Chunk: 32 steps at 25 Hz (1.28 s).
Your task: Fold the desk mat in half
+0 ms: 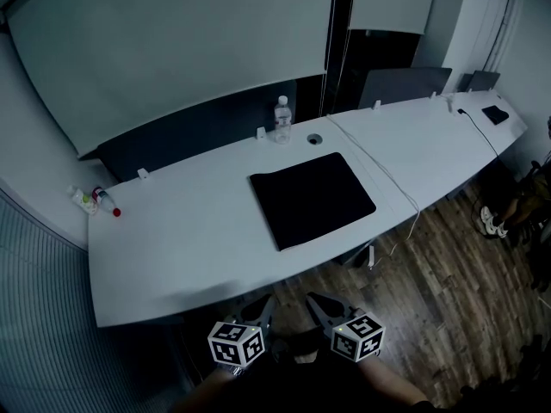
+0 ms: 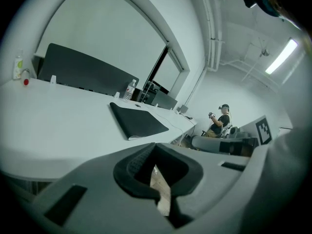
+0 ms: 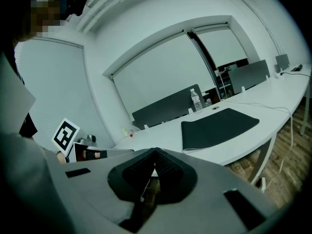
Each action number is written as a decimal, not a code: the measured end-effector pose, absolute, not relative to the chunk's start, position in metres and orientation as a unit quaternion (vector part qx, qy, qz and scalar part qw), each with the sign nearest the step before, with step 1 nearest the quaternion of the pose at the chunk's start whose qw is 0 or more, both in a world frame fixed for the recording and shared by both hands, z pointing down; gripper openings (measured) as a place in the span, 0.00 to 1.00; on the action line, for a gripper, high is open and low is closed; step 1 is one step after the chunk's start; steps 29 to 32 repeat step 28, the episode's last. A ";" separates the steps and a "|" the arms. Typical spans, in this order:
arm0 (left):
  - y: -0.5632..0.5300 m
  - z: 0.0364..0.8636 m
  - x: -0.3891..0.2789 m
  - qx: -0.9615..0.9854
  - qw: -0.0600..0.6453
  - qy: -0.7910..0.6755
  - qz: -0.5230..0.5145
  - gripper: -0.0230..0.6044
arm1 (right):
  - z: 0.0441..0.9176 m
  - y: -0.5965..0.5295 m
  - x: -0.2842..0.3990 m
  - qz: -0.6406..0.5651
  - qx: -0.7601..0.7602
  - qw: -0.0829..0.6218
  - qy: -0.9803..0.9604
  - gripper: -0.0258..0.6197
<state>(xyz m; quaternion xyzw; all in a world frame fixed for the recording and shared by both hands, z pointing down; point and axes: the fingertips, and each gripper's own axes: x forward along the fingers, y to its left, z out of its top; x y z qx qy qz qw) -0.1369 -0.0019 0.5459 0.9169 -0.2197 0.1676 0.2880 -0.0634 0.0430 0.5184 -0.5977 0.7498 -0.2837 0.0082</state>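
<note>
The long white tabletop (image 1: 172,231) carries the black mat (image 1: 312,198), lying flat and unfolded near its front edge (right of centre). Short of that edge, well apart from the mat, the left gripper (image 1: 265,306) and right gripper (image 1: 317,304) hover side by side, jaws clenched on nothing. A bottle (image 1: 282,119) stands behind the mat.

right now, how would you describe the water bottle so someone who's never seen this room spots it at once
Start at the long white desk with the black desk mat lying flat on it. Just past the mat's far edge, by the dark partition, stands a clear water bottle beside a round cable port. The other bottles, smaller, sit away at the desk's left end.
</note>
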 end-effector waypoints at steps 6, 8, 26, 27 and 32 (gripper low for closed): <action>0.002 0.546 -0.134 0.917 0.286 -0.218 0.170 0.05 | 0.518 0.044 -0.061 -0.280 -0.598 0.016 0.751 0.07; 0.003 0.545 -0.133 0.918 0.286 -0.218 0.170 0.05 | 0.518 0.046 -0.060 -0.282 -0.599 0.016 0.749 0.07; 0.012 0.545 -0.134 0.918 0.282 -0.216 0.175 0.05 | 0.520 0.054 -0.058 -0.283 -0.603 0.012 0.746 0.07; 0.013 0.545 -0.134 0.918 0.282 -0.216 0.176 0.05 | 0.519 0.055 -0.058 -0.282 -0.603 0.010 0.746 0.07; 0.014 0.545 -0.134 0.918 0.281 -0.217 0.176 0.05 | 0.519 0.056 -0.058 -0.281 -0.603 0.009 0.747 0.07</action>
